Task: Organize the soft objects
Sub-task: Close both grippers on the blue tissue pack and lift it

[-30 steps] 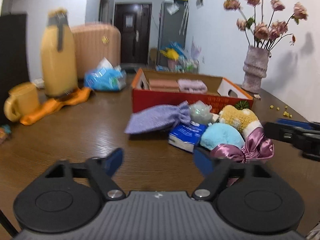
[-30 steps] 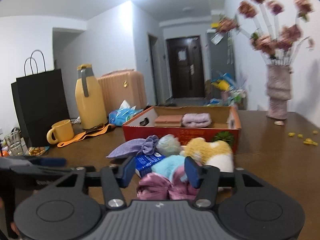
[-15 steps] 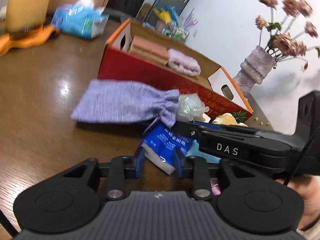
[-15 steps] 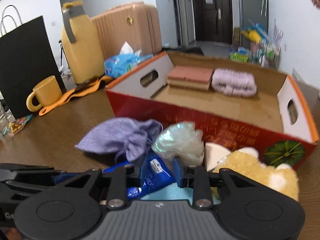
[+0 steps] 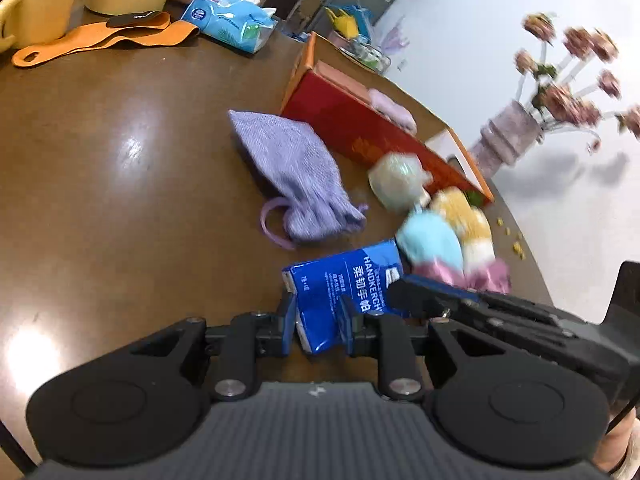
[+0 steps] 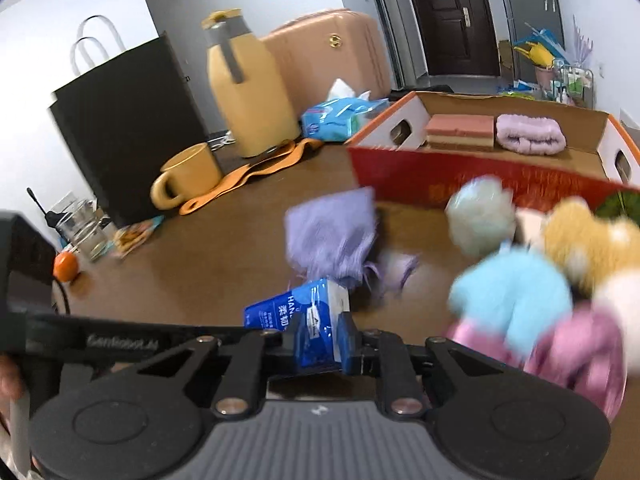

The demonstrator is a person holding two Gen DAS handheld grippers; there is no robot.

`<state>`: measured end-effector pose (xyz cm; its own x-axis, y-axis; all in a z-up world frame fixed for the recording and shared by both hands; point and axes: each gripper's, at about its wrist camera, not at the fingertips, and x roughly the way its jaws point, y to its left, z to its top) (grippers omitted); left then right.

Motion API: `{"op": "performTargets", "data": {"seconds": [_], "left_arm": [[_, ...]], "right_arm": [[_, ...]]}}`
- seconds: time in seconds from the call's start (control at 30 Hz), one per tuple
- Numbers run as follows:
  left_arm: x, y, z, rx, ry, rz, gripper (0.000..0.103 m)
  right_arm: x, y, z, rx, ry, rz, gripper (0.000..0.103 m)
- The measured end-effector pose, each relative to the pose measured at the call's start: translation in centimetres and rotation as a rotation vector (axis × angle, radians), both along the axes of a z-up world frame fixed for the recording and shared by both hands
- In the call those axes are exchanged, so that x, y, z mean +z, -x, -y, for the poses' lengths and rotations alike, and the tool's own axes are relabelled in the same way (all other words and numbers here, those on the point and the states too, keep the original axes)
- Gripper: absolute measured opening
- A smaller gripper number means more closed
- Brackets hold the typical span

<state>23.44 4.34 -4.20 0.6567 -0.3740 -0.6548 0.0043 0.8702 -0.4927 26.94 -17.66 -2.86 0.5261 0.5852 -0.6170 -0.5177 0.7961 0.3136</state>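
Both grippers are pinched onto one blue tissue packet (image 5: 344,288): the left gripper (image 5: 318,322) has its fingers narrowed around the near end, and the right gripper (image 6: 320,338) clamps the same packet from the other side, so it sits held between the two tools just above the tabletop (image 5: 120,184). Judging by what lies where, the sorting has only begun. Inside the red cardboard box (image 6: 460,184) at the far side of the tabletop rest a pink folded cloth (image 6: 460,131) and a lilac rolled towel (image 6: 530,133), side by side against the back wall. Outside it, close along the box's front wall, wait a purple drawstring pouch (image 5: 292,172), a pale green mesh puff (image 5: 396,184), a light blue plush (image 5: 432,244), a yellow plush (image 5: 464,212) and a pink satin piece (image 5: 484,276), bunched together and partly blurred. My guess is the packet goes into the box next, then those five.
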Motion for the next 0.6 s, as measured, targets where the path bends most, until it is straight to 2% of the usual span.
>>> {"op": "performTargets", "data": {"seconds": [0.17,0.27,0.4,0.6], "left_arm": [[0.0,3.3,1.9,-0.088,-0.04,0.009,0.022],[-0.1,4.2,3.3,-0.153,-0.072,0.031,0.023],[-0.1,4.8,3.6,-0.177,-0.08,0.051,0.024],[-0.5,4.7,3.2,-0.164,-0.075,0.047,0.024]], "right_arm": [[-1.4,6.4,2.4,-0.08,-0.042,-0.04,0.017],[-1.7,8.5,4.1,-0.135,-0.089,-0.043,0.02],[-1.5,9.8,5.3,-0.21,-0.121,-0.002,0.021],[-2.7,8.5,4.8,-0.243,-0.148,-0.025,0.021]]}}
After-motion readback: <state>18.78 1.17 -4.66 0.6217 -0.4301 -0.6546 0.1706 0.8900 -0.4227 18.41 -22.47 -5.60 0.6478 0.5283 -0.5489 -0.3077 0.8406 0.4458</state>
